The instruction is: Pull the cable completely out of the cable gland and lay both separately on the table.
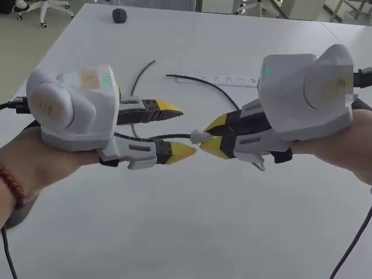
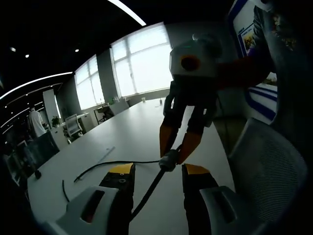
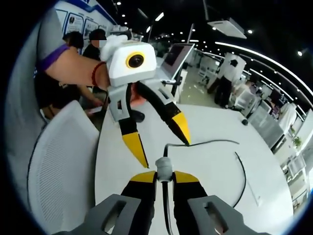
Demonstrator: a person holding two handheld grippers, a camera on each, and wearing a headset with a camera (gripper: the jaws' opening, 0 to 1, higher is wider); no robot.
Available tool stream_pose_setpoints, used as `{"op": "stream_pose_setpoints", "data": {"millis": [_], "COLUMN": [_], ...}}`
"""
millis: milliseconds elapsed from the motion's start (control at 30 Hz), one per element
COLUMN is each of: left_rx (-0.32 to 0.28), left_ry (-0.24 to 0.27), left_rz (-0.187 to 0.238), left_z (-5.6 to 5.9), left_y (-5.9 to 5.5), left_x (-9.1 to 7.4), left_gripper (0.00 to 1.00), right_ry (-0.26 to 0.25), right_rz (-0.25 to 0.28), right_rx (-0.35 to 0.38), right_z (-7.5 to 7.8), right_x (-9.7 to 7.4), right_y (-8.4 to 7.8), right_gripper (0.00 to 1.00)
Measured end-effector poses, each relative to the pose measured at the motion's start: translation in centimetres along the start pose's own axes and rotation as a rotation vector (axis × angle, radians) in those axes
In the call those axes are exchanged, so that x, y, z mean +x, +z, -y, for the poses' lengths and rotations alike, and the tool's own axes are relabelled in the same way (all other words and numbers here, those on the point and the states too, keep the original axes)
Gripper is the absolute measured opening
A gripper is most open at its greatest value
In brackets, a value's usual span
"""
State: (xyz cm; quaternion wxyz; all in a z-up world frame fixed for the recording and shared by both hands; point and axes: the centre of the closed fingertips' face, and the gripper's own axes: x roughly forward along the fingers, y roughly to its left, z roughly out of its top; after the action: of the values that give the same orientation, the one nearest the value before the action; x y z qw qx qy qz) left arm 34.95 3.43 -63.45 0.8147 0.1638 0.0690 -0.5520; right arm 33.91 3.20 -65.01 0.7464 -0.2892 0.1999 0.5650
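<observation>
The right gripper (image 1: 206, 136) pinches the white cable gland (image 1: 196, 136). The left gripper (image 1: 181, 129) stands spread around the black cable (image 1: 168, 137) threaded through it, above the table (image 1: 192, 221). Next, I reckon: clamp the cable and pull it straight out.

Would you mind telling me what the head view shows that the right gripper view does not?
Head view: a white power strip and a dark round object on the table. Right gripper view: a white mesh chair and people in the background. Both: the right gripper shut on the cable gland, the black cable, and the left gripper with jaws apart.
</observation>
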Motion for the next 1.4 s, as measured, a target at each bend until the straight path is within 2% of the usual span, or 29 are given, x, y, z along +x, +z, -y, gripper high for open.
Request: {"op": "stream_pose_setpoints", "data": {"millis": [67, 100, 267, 467, 733, 867, 900, 967, 1167, 1400], "left_rx": [0.011, 0.039, 0.051, 0.054, 0.087, 0.149, 0.137, 0.148, 0.176, 0.22], "left_ry": [-0.019, -0.038, -0.069, -0.108, -0.141, -0.193, -0.212, -0.219, -0.245, -0.264], "left_rz": [0.004, 0.004, -0.012, 0.019, 0.007, -0.033, -0.041, -0.048, -0.037, -0.049], "left_z": [0.2, 0.3, 0.2, 0.5, 1.3, 1.8, 2.1, 2.0, 2.1, 2.3], "left_y": [0.2, 0.3, -0.1, 0.6, 0.5, -0.1, -0.3, -0.4, 0.0, 0.0], "left_x": [0.1, 0.2, 0.3, 0.5, 0.8, 0.7, 0.6, 0.6, 0.4, 0.5], "left_gripper": [0.37, 0.35, 0.31, 0.28, 0.23, 0.22, 0.21, 0.21, 0.18, 0.17], "right_ry": [0.003, 0.004, 0.008, 0.017, 0.02, 0.029, 0.031, 0.037, 0.066, 0.092], "right_rz": [0.004, 0.004, 0.01, 0.011, 0.007, 0.01, 0.013, 0.011, 0.019, 0.019], "right_rx": [0.005, 0.005, 0.016, 0.02, 0.018, 0.011, 0.012, 0.01, 0.016, 0.024], "right_z": [0.0, 0.1, 0.2, 0.0, -0.1, -0.3, -0.3, -0.5, -1.0, -1.1], "right_x": [-0.1, -0.1, -0.4, -0.4, -0.4, -0.3, -0.3, -0.3, -0.1, 0.0], "right_y": [0.1, 0.0, 0.1, 0.1, 0.0, 0.0, 0.1, 0.1, 0.3, 0.2], "right_gripper": [0.08, 0.08, 0.08, 0.08, 0.08, 0.08, 0.08, 0.08, 0.08, 0.07]}}
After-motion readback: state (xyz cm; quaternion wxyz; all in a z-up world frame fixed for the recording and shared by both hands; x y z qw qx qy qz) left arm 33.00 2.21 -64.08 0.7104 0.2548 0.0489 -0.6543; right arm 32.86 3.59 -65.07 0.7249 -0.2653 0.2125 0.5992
